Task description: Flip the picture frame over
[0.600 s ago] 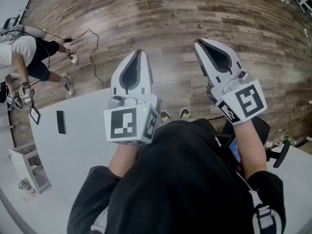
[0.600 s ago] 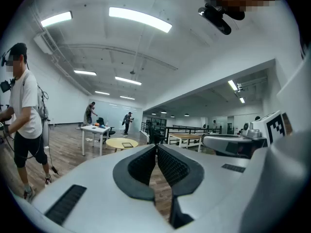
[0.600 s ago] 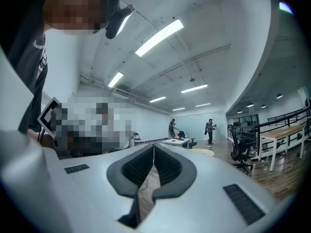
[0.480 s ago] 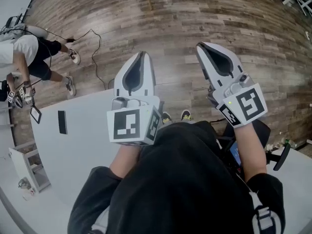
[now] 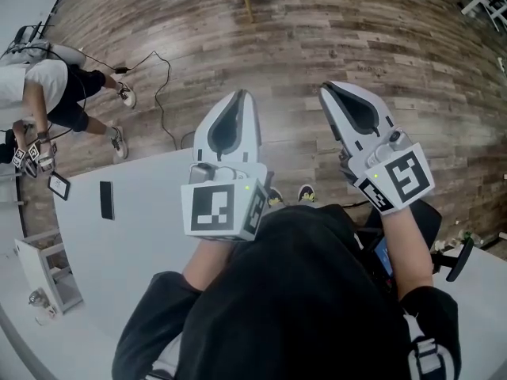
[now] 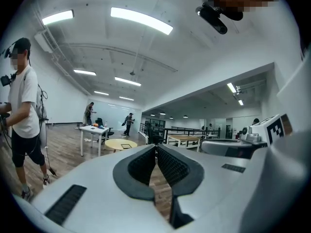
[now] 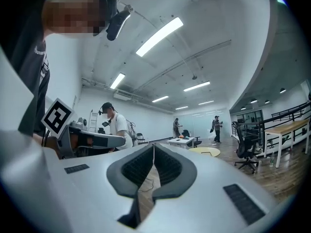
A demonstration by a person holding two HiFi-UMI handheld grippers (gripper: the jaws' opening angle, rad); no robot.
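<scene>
Both handheld grippers, held level in front of the operator above a wooden floor. The left gripper has its jaws pressed together at the tips, with nothing between the ribbed pads. The right gripper is likewise closed and empty, its pads meeting along their length. Each gripper carries a marker cube, one on the left and one on the right, near the operator's wrist.

A white table lies below and to the left of the operator. At its far-left edge sits a small dark-rimmed rectangle with a pale centre, apparently the picture frame, well apart from both grippers. Just beside it lies a flat black slab, whose identity cannot be made out. A second person in a white shirt stands at that end of the table, holding another pair of marker-tagged grippers close to the frame. A dark cable trails across the floor, and a yellow round table stands farther back in the room
</scene>
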